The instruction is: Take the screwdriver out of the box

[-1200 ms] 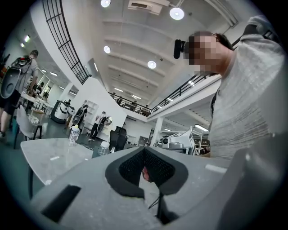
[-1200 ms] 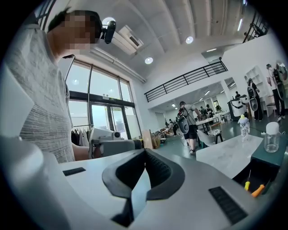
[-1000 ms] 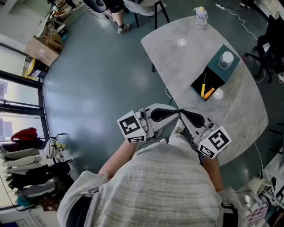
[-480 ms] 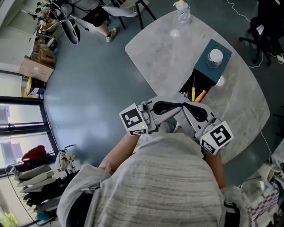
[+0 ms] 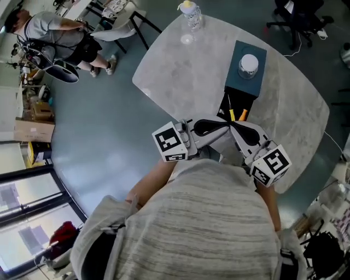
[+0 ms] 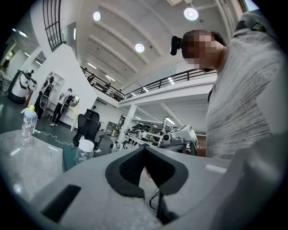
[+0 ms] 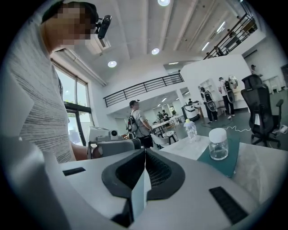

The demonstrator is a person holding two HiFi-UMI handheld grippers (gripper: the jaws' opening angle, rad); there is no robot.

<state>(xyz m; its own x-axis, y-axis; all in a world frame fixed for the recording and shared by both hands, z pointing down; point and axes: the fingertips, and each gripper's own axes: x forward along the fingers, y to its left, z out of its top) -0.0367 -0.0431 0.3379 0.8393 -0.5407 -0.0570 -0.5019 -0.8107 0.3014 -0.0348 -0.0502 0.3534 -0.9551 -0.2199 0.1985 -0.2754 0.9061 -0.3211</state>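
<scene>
A dark box (image 5: 231,107) lies open on the grey table (image 5: 175,71), its teal lid (image 5: 246,76) beside it at the far end. Inside the box lie a thin yellow-handled screwdriver (image 5: 231,113) and an orange handle (image 5: 243,115). My left gripper (image 5: 223,125) and right gripper (image 5: 234,127) are both shut and empty. Their tips almost meet just short of the box's near end. In the left gripper view the left gripper (image 6: 145,146) shows pads pressed together. The right gripper (image 7: 145,151) looks the same in its own view.
A lidded glass jar (image 5: 249,64) stands on the teal lid, seen again as the jar (image 7: 218,143). A small bottle (image 5: 190,11) and a clear cap (image 5: 186,39) sit at the table's far end. A person (image 5: 60,38) and office chairs (image 5: 298,16) stand beyond.
The table and box have swung round and come nearer to me. Both grippers, still shut and tip to tip, now sit right at the box's near end.
</scene>
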